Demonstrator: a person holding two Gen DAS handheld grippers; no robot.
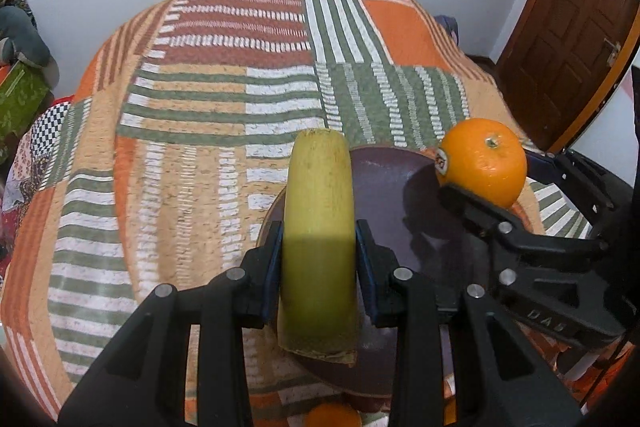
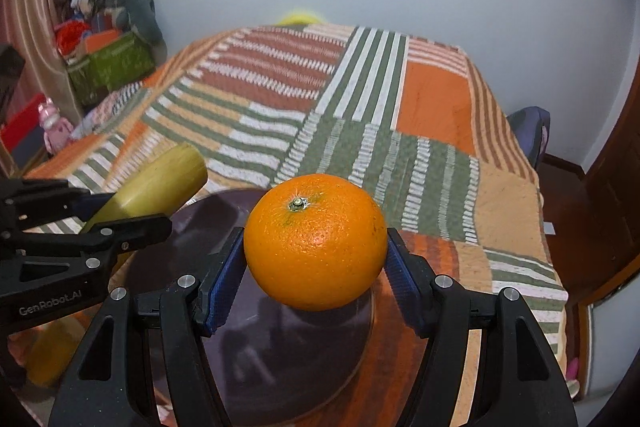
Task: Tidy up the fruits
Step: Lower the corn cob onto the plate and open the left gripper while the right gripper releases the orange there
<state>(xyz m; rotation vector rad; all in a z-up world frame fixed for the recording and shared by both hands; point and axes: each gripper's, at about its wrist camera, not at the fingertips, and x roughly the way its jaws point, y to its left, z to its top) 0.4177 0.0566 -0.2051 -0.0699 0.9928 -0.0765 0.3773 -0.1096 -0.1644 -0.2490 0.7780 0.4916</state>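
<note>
My left gripper [image 1: 318,251] is shut on a yellow-green banana piece [image 1: 320,227] with cut ends, held over the left side of a dark purple plate [image 1: 396,183]. My right gripper [image 2: 316,259] is shut on an orange [image 2: 316,241], held above the same plate [image 2: 280,347]. In the left wrist view the orange [image 1: 486,161] with a sticker and the right gripper's fingers [image 1: 472,205] show at the right. In the right wrist view the banana piece [image 2: 160,183] and the left gripper's fingers [image 2: 120,227] show at the left.
The plate lies on a bed with a striped orange, green and white quilt [image 1: 224,99]. Another orange fruit [image 1: 334,415] lies near the plate's front edge. A yellow fruit [image 2: 52,351] lies left of the plate. A wooden door [image 1: 568,23] stands right; boxes and clutter [image 2: 108,63] left.
</note>
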